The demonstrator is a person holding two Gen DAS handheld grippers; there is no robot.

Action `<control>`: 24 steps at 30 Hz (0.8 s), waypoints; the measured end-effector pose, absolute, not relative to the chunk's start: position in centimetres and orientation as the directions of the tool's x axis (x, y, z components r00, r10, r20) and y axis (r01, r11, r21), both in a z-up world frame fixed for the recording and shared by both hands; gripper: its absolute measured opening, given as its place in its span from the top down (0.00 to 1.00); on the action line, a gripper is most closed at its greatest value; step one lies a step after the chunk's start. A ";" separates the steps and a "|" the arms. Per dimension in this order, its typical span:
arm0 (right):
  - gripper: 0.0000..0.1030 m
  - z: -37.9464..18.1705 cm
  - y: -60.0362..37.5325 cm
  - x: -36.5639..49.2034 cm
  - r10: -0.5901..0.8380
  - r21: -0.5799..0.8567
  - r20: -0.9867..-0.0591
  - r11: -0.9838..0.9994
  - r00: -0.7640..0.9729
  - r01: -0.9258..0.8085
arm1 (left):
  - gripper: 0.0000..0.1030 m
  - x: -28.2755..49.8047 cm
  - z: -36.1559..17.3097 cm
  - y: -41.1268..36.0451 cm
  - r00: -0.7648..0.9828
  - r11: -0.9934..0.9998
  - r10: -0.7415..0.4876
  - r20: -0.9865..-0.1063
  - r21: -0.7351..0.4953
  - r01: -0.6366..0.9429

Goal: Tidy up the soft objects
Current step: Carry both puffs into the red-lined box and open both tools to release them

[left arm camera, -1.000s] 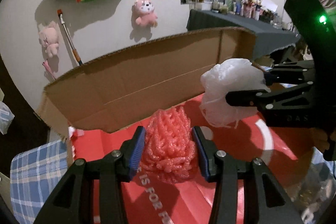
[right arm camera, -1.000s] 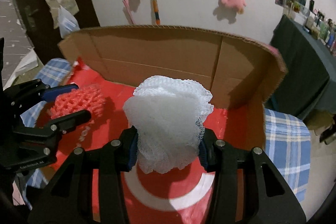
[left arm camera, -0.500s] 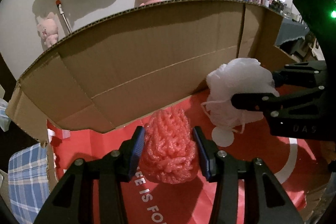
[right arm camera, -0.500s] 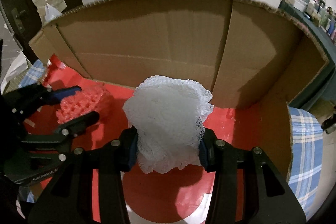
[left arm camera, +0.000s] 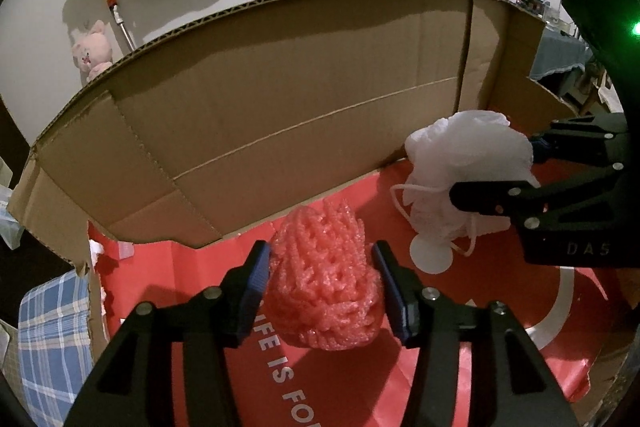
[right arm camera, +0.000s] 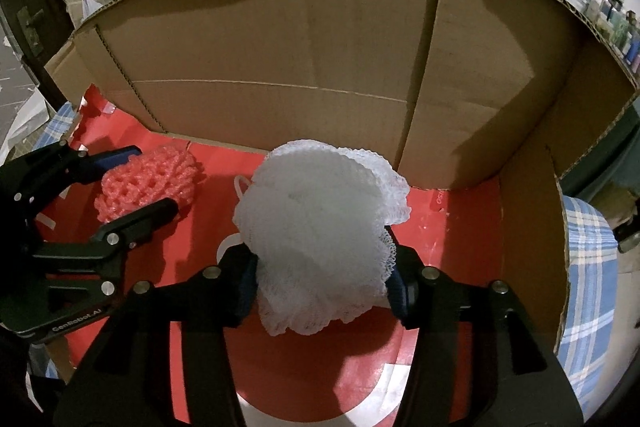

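Opening: left hand-held gripper (left arm camera: 322, 277), its jaws easing apart around the pink foam net (left arm camera: 324, 287); a sliver of gap shows at the 3 o'clock pad, the 9 o'clock pad touching or just beside the net.
Right hand-held gripper (right arm camera: 322, 281): jaws also opening, about half spread, the white mesh pouf (right arm camera: 320, 247) between them and bulging against both pads.
Pink foam net, place: low in the cardboard box (left arm camera: 280, 99), on the red liner (left arm camera: 460, 367); from the right wrist view it sits at 9 o'clock of the pouf.
White mesh pouf, place: inside the same box, near the far wall; from the left wrist view it lies at 2 o'clock of the net, apart from it.
Box contents: red printed liner, net, pouf.
Around the box: blue plaid cloth (right arm camera: 588, 267) at 3 o'clock.
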State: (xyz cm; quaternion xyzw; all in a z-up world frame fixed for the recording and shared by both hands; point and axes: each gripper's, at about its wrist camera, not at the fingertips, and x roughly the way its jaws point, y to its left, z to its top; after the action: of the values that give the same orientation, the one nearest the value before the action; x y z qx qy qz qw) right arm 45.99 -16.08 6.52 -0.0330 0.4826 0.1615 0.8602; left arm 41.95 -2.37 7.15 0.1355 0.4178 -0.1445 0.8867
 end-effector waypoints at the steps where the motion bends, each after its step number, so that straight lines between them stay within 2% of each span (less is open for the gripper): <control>1: 0.48 6.6 -16.1 46.0 0.244 0.098 -0.841 0.946 0.482 -0.308 | 0.43 42.0 7.1 -2.4 0.608 0.922 -0.140 -0.782 0.121 0.368; 8: 0.44 6.5 -16.9 46.3 0.248 0.114 -0.844 0.949 0.476 -0.294 | 0.42 42.0 6.9 -2.3 0.605 0.926 -0.129 -0.786 0.123 0.357; 13: 0.37 6.6 -17.0 46.2 0.251 0.123 -0.844 0.951 0.473 -0.284 | 0.31 41.7 7.3 -2.0 0.611 0.930 -0.124 -0.782 0.124 0.346; 24: 0.29 8.9 -17.9 44.8 0.258 0.133 -0.826 0.953 0.502 -0.272 | 0.14 38.8 10.8 -0.8 0.668 0.949 -0.162 -0.726 0.070 0.307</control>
State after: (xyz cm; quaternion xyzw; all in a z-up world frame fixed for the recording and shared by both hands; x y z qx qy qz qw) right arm 44.78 -17.93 8.91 -0.0073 0.4753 0.1527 0.8664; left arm 38.76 -0.77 10.83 0.0937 0.3865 -0.1293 0.9084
